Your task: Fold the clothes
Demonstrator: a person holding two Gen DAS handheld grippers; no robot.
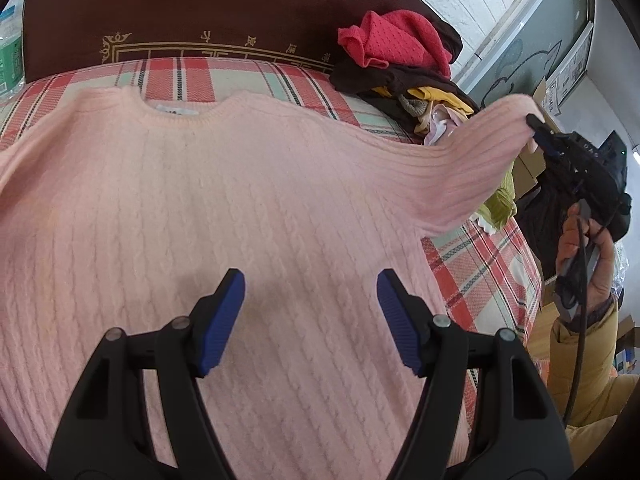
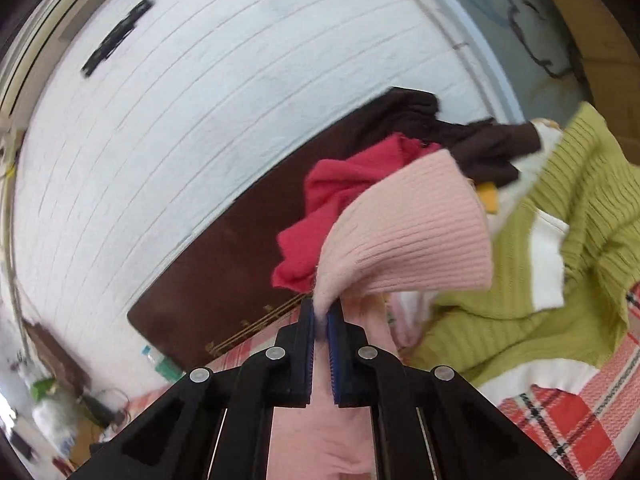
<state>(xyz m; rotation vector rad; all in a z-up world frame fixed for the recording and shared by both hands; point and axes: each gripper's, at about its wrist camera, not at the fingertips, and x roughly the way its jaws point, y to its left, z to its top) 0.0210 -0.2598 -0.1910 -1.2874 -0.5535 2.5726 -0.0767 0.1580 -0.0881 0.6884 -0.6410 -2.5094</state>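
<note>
Behind the pinched pink sleeve (image 2: pixel 404 236), a green sweater (image 2: pixel 560 248), right-wrist view only.

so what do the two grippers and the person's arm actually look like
The left gripper and right gripper match: black plastic linkage arms with silver round rivets and ribbed blue rubber pads. A black cable runs down past the right hand, which emerges from a mustard-yellow padded jacket sleeve.

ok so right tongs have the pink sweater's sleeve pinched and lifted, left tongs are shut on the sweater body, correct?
Not quite. In the left wrist view the left tongs stand open above the pink sweater, gripping nothing. The right tongs do pinch the sleeve, lifted.
</note>
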